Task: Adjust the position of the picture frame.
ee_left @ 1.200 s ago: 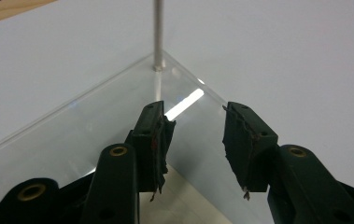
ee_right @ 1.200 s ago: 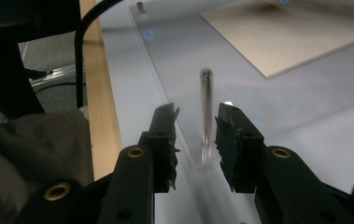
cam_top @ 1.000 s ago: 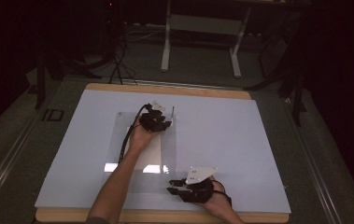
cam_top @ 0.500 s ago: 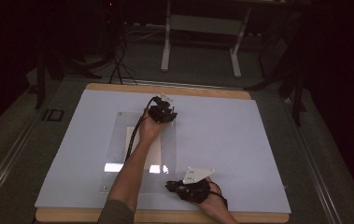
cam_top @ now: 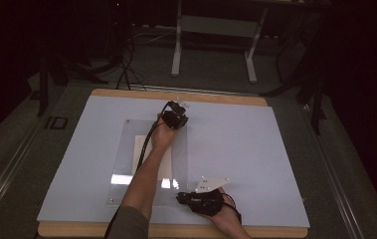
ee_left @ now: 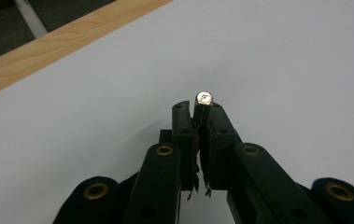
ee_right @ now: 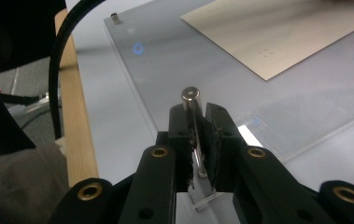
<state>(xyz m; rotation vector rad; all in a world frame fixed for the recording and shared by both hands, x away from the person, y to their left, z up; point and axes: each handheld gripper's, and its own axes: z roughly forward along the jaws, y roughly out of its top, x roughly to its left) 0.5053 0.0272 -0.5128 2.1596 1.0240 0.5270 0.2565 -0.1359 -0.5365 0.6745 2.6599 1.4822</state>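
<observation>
A clear acrylic sheet (cam_top: 126, 164) lies on the white board (cam_top: 255, 149) with a sheet of paper (ee_right: 282, 32) under it. My left gripper (ee_left: 201, 109) is shut on a small metal pin (ee_left: 204, 98) with a shiny round head; its jaws have just been closing on it. In the high view the left gripper (cam_top: 179, 108) sits just past the sheet's far right corner. My right gripper (ee_right: 198, 114) is shut on a second metal pin (ee_right: 190, 94) at the sheet's near right corner, having closed on it within the last second. The right gripper (cam_top: 181, 198) points left.
Another pin (ee_right: 115, 18) stands in a corner of the acrylic sheet. The board's wooden edge (ee_left: 48, 51) runs close beyond the left gripper. A black cable (ee_right: 62, 56) trails over the near edge. A metal stand (cam_top: 216, 30) is on the floor behind the table.
The left hand has moved toward the far edge of the board, off the acrylic sheet's far right corner. The right hand has stayed at the near right corner.
</observation>
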